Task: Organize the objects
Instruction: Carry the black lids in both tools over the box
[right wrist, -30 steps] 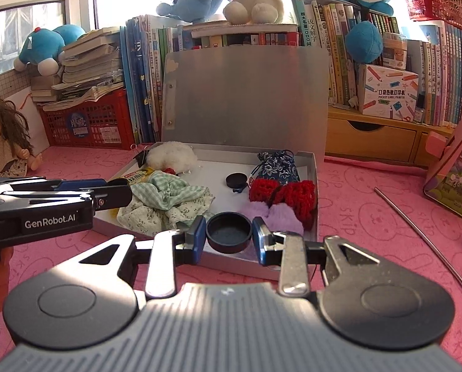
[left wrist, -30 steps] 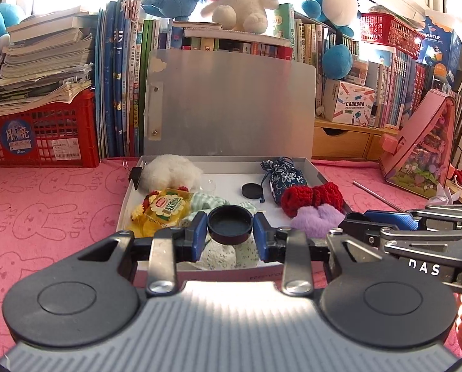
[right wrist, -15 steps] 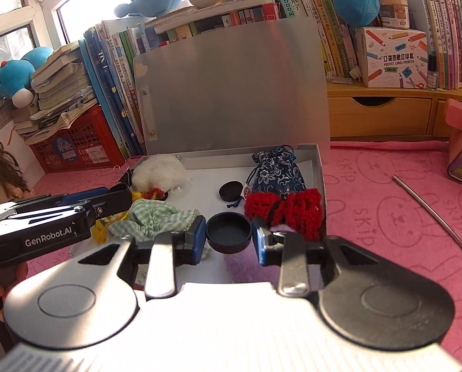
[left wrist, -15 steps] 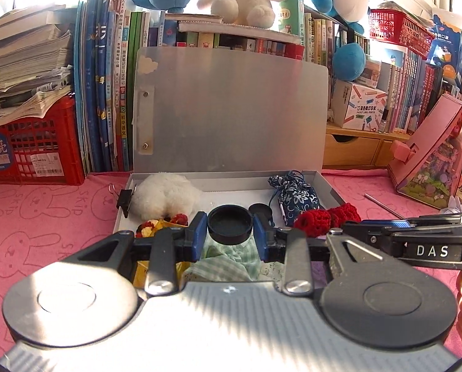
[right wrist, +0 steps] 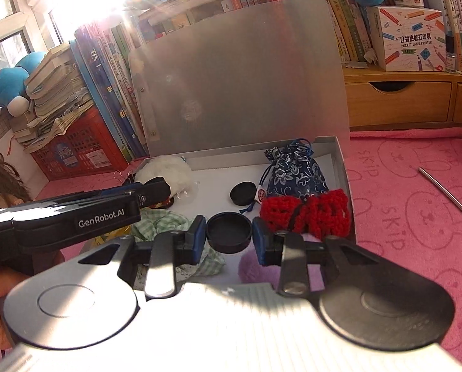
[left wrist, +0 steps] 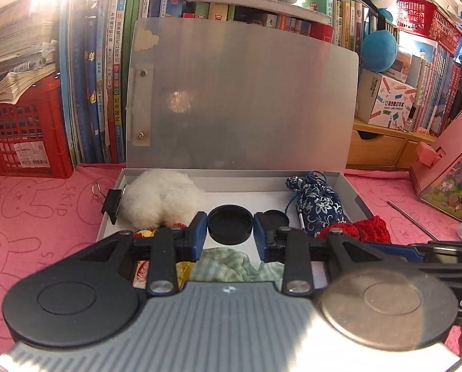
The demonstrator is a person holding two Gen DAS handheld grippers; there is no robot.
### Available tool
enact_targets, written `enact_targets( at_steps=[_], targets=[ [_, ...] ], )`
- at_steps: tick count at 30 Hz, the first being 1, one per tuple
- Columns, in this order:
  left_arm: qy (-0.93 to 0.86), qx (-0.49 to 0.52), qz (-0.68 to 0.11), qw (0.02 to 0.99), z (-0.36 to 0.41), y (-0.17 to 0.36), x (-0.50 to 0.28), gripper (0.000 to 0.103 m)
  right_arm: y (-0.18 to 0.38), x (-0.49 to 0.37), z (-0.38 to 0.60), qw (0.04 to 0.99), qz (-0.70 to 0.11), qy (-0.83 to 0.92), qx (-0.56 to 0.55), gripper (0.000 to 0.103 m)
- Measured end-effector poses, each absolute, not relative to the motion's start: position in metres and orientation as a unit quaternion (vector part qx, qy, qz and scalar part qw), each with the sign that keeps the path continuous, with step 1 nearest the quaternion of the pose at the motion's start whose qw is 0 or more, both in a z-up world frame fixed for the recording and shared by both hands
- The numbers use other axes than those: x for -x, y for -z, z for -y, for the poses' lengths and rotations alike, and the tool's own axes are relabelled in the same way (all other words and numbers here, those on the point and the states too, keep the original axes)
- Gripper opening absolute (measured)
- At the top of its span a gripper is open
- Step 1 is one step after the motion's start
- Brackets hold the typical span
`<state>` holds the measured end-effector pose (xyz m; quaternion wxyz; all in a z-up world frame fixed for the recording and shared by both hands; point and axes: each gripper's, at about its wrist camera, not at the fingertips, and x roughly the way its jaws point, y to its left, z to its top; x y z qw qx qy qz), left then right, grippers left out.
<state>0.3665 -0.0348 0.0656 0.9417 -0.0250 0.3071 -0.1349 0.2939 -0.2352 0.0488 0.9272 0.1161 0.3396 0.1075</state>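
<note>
Each tool grasps a black round cap: left tool (left wrist: 230,228) and right tool (right wrist: 228,232) hang side by side above the open grey box (right wrist: 341,167), its free white floor lying straight ahead of both.

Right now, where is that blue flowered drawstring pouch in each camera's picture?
Left wrist view: the blue flowered pouch lies right of centre, at the box's back right corner.
Right wrist view: the pouch is just right of centre, behind the red knitted piece.
Shared landmark: the box's upright grey lid.
</note>
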Motion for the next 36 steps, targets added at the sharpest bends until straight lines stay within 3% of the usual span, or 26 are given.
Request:
enact_targets(
  at_steps=[19,36],
  targets=[
    [0.138,-0.003,-0.318,0.938,0.045,-0.042,-0.373,0.038,-0.02,-0.298,0.212,0.936,-0.335,-0.09,-0.05,0.037],
    [0.13,-0.009,-0.325,0.937,0.051,-0.031,-0.39,0.038,-0.005,-0.314,0.22,0.934,-0.345,-0.074,-0.055,0.037]
  ],
)
